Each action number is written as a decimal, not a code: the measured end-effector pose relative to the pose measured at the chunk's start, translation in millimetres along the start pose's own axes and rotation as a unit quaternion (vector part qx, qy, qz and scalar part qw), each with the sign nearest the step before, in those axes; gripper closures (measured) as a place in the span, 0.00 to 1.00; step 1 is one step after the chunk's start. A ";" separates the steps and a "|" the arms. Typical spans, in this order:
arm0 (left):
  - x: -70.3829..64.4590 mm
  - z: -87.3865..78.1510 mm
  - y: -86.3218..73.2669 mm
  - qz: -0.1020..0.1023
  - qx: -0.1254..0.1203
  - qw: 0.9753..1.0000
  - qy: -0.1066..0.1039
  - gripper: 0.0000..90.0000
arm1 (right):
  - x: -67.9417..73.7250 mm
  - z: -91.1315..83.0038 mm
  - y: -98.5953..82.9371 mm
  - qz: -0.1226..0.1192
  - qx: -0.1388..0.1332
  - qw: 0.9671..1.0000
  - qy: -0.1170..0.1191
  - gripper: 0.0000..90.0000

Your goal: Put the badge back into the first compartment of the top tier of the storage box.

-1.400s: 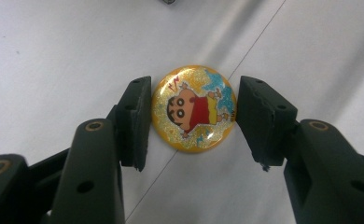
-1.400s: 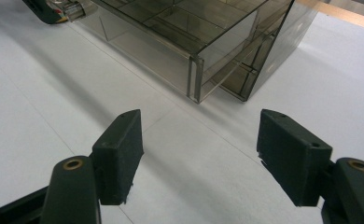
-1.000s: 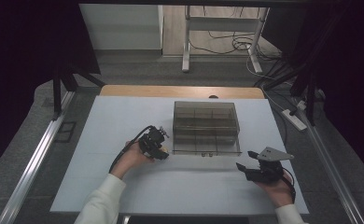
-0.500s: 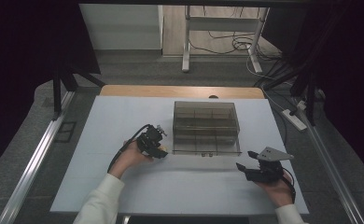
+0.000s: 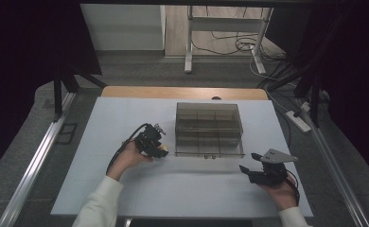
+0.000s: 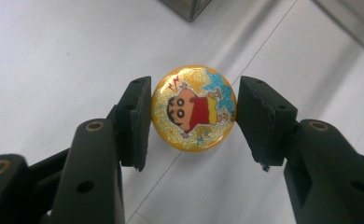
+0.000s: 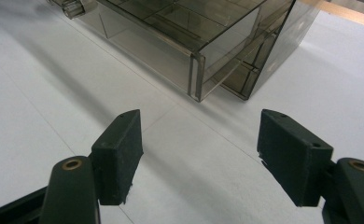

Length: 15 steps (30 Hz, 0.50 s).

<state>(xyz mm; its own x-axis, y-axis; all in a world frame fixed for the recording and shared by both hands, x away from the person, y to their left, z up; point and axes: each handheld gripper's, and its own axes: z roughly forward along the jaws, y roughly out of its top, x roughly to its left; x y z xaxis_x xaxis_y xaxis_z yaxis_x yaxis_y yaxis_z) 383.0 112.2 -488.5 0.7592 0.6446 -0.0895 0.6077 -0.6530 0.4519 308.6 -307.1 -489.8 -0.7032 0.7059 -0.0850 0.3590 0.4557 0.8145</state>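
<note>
Here the left gripper (image 6: 192, 119) clamps a round yellow cartoon badge (image 6: 193, 108) by its edges just above the white table (image 5: 197, 189), close by the front-left corner of the clear compartment box (image 5: 209, 129), while the right gripper (image 7: 199, 154) hovers gaping and empty near the box's front-right corner.

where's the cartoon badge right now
The round cartoon badge sits between the jaws of the left hand-held gripper, on the white table just left of the clear compartment box's front corner.
</note>
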 end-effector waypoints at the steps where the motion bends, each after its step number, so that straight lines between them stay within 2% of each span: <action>1: -0.4 -0.9 -0.1 -0.002 -0.004 1.000 0.000 0.52 | 0.0 0.1 -0.1 0.000 0.000 1.000 0.000 0.34; 15: 0.1 -23.5 -1.5 -0.003 -0.045 0.999 -0.001 0.52 | -0.2 0.4 -0.2 0.001 0.001 1.000 -0.001 0.33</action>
<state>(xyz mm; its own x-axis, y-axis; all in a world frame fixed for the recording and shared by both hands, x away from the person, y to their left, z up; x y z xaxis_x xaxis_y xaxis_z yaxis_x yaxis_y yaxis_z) 376.6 122.6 -468.3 0.7557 0.6481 -0.0940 0.5896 -0.6108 0.5286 309.0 -307.1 -490.2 -0.7013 0.7078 -0.0853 0.3608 0.4556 0.8138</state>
